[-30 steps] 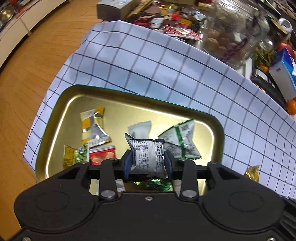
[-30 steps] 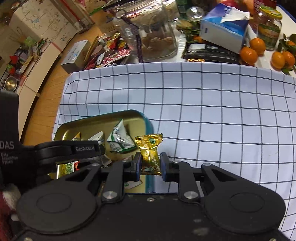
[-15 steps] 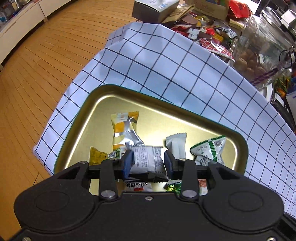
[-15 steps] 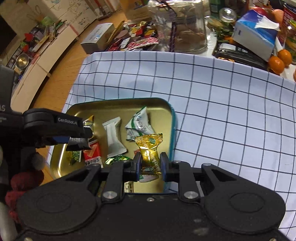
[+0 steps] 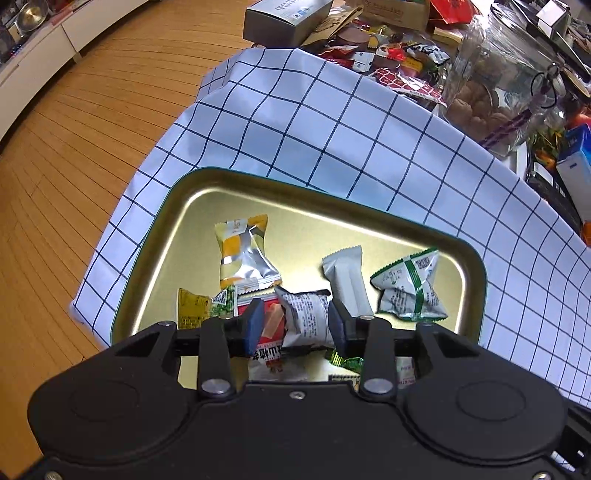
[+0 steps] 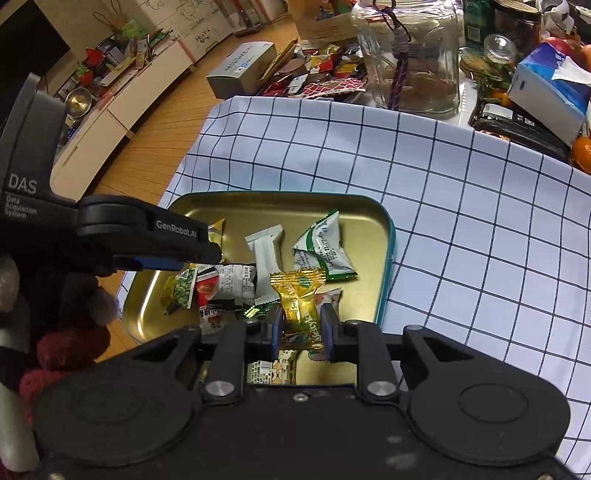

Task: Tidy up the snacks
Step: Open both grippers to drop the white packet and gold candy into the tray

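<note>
Jaws of the left gripper [image 5: 295, 325] are opening, with the grey packet [image 5: 308, 321] still between them: the right pad touches it, the left pad stands clear, so nothing is clamped. Jaws of the right gripper [image 6: 302, 328] are pressed on the gold candy [image 6: 301, 306], which stands upright between the pads above the tray's near right part.

Both tools point down into the tray [image 5: 155, 251], a gold-coloured metal dish on the checked cloth [image 5: 332, 122]. In the left wrist view, a red packet [image 5: 271, 325] lies under the grey one at its 9 o'clock, and a yellow-green wrapper [image 5: 192, 310] sits further out the same way. A yellow-and-silver packet [image 5: 243, 254] lies at 11 o'clock from the gripper, a white bar [image 5: 345, 280] at 1 o'clock, and a green-striped pouch [image 5: 408, 291] at 2 o'clock near the tray's right rim.

Beyond the cloth's far edge, at 1 o'clock, stands a glass jar [image 5: 498, 85]; at 12 o'clock lie loose wrappers [image 5: 388, 62] and a grey box [image 5: 288, 18].
</note>
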